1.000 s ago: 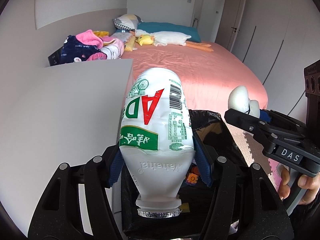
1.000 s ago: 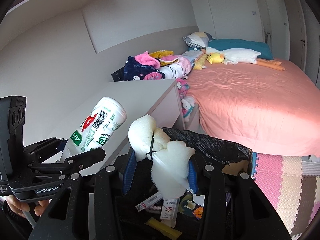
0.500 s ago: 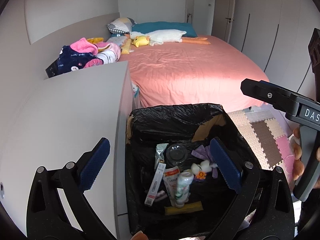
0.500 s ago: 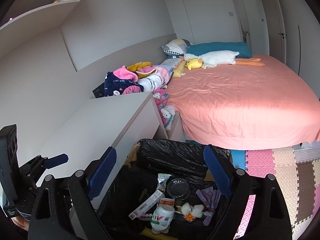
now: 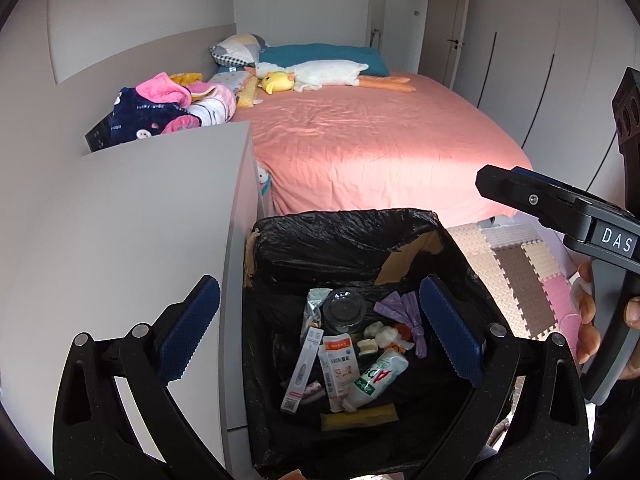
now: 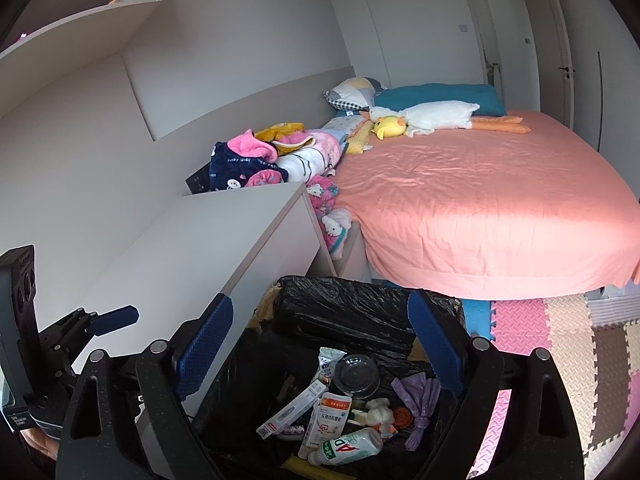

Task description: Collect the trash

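Both empty and spread wide over the black-lined bin (image 5: 344, 236): left gripper (image 5: 320, 336), right gripper (image 6: 320, 344). AD milk bottle (image 5: 376, 378) lying among wrappers at the bottom, foam scrap (image 6: 380, 410) probably beside it. Risk: snagging the loose liner when pulling away.

A black liner is seen in the bin (image 5: 344, 236), with a white bottle (image 5: 374, 380) lettered red and green inside. The bed (image 5: 372, 148) is covered in salmon pink, and the floor mats (image 6: 568, 344) are checkered pink, beige and brown.
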### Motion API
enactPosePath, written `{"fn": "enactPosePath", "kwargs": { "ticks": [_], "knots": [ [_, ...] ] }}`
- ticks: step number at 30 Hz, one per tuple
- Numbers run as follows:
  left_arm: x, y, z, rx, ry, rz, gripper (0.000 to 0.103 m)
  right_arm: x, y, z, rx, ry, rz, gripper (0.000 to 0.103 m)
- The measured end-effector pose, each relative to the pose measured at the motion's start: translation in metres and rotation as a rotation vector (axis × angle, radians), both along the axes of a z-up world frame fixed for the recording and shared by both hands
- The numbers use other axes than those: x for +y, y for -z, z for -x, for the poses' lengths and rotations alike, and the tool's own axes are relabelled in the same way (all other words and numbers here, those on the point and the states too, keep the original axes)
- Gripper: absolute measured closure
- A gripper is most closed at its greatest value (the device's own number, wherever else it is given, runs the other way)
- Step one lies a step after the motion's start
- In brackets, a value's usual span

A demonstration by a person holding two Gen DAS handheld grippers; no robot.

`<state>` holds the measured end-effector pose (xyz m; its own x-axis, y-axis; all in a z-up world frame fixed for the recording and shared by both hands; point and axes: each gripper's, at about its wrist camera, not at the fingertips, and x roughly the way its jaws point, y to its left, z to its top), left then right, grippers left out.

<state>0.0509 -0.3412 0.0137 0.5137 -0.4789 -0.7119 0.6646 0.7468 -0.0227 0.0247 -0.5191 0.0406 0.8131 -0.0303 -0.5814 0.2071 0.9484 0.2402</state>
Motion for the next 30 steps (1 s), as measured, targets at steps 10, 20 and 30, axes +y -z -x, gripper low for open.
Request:
{"fn": "enactPosePath", "kwargs": {
  "ticks": [10,20,30],
  "knots": [
    [0.0038,0.0020,-0.0023,0.012,-0.015,0.016,0.006,0.0016,0.0007,0.0003,0.003,0.001,0.011,0.014],
    [0.0050,0.0026,-0.0028,0.013,-0.016,0.016,0.006,0.0027,0.0007,-0.0002,0.003,0.000,0.012,0.014],
    [0.0046,0.0023,-0.0032,0.014,-0.014,0.019,0.006,0.0040,0.0015,-0.0004,0.005,-0.003,0.010,0.014]
  ]
}}
